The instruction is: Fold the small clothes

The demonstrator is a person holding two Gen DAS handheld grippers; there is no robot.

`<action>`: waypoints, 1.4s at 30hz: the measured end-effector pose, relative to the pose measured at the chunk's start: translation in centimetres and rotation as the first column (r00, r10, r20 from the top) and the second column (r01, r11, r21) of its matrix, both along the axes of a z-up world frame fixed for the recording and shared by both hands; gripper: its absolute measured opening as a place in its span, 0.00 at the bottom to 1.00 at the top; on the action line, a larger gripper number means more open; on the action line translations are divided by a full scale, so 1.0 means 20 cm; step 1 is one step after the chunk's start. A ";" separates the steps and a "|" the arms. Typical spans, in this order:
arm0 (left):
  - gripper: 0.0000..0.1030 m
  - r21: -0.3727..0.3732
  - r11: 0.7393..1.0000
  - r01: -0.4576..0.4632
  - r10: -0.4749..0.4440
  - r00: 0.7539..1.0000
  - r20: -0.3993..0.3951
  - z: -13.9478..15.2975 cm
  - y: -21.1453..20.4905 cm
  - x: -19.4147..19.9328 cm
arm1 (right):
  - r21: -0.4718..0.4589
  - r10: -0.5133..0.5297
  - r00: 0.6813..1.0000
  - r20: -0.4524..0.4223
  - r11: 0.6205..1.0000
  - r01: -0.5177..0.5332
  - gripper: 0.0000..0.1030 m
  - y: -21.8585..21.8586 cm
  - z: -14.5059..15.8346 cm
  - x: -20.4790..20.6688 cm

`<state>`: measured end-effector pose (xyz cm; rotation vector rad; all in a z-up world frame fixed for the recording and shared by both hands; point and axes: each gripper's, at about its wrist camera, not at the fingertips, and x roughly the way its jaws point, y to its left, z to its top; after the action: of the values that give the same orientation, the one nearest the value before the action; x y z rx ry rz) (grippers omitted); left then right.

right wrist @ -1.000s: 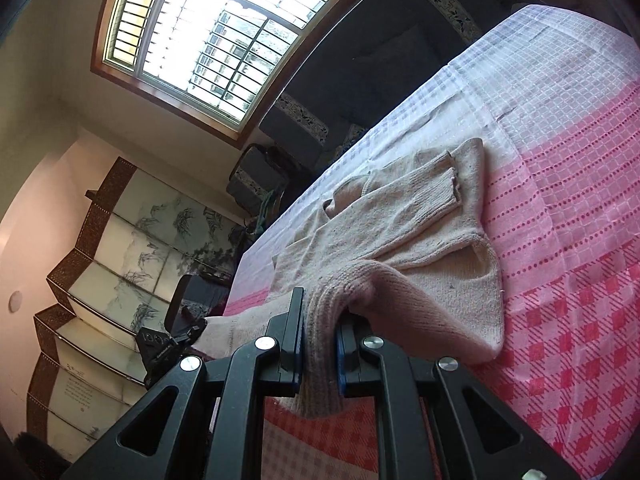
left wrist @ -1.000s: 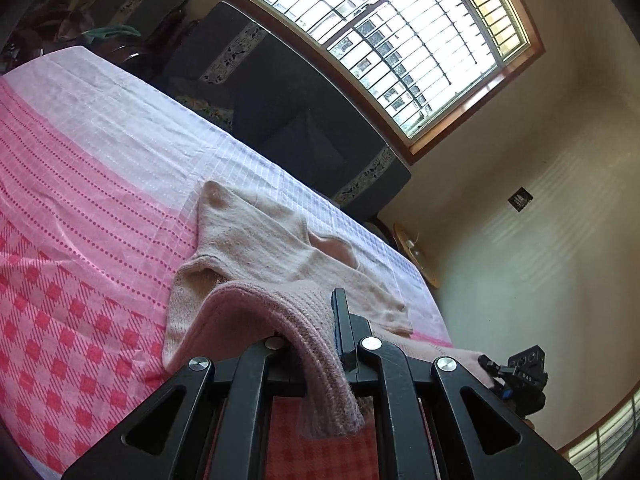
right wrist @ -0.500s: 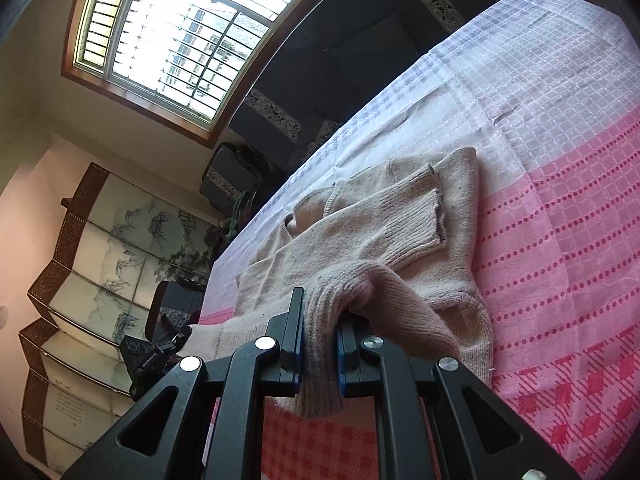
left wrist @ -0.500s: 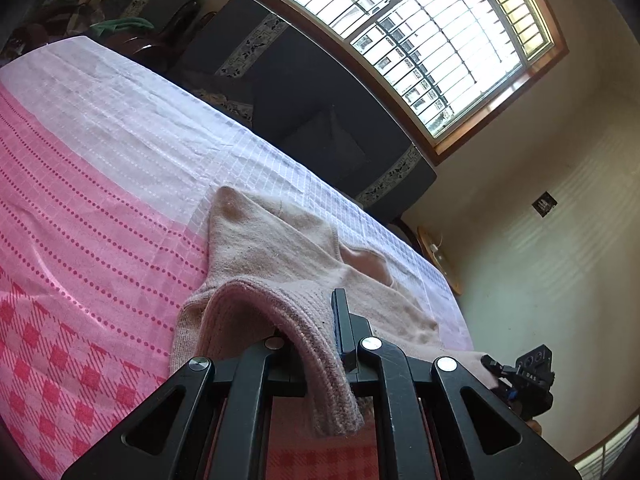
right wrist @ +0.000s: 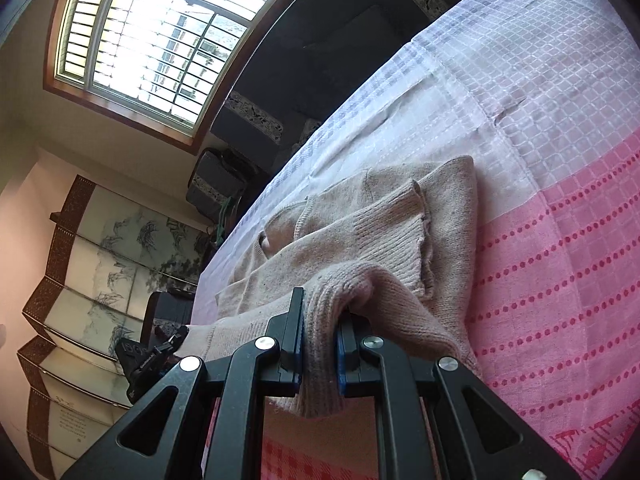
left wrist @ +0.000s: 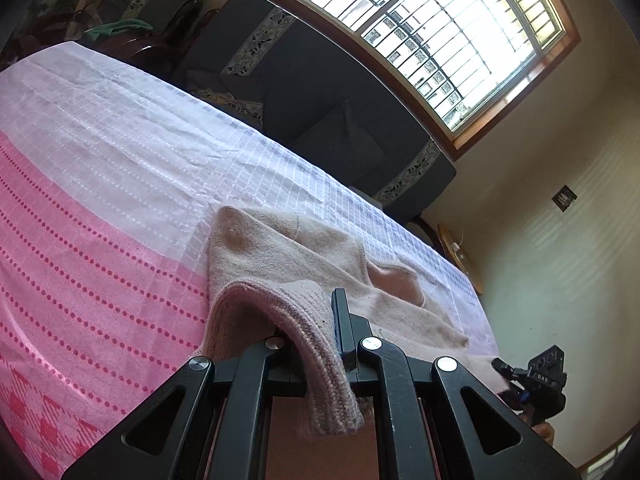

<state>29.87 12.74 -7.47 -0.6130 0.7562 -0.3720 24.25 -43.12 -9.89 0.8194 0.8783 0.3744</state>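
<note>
A small beige knit sweater (left wrist: 304, 256) lies on a pink and white checked cloth (left wrist: 100, 184). My left gripper (left wrist: 316, 332) is shut on the sweater's ribbed hem and holds it lifted over the body. My right gripper (right wrist: 318, 320) is shut on the other hem corner of the sweater (right wrist: 380, 232), also lifted. A folded sleeve with its ribbed cuff (right wrist: 400, 220) lies across the chest. The neck opening (left wrist: 392, 280) faces away. Each gripper shows at the edge of the other's view: the right one (left wrist: 536, 380), the left one (right wrist: 148, 356).
A dark sofa (left wrist: 320, 100) stands beyond the far edge of the cloth, under a large barred window (left wrist: 440, 20). A painted folding screen (right wrist: 100, 260) stands at the left in the right wrist view. A small round wooden table (left wrist: 460, 252) is by the wall.
Both grippers have carried the hem forward over the sweater toward its neck. The folded part now covers more of the body, and the sweater looks shorter.
</note>
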 end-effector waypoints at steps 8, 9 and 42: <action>0.08 -0.014 1.000 -0.004 0.003 0.999 -0.035 -0.07 -0.01 0.11 | 0.010 -0.007 1.000 -0.007 1.000 0.007 0.11 -0.01 -0.04 0.10; 0.08 -0.016 1.000 -0.003 0.002 0.999 -0.039 -0.08 -0.01 0.12 | 0.011 -0.007 1.000 -0.008 1.000 0.007 0.11 -0.01 -0.05 0.11; 0.60 -0.035 0.987 -0.158 0.155 0.986 -0.064 -0.12 0.21 -0.02 | -0.328 -0.049 0.996 0.077 0.942 0.071 0.49 -0.08 0.06 -0.05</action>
<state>29.49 16.93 -9.78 -0.7196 0.7544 -0.2252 23.24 -44.80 -8.78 0.5183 0.8231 0.1918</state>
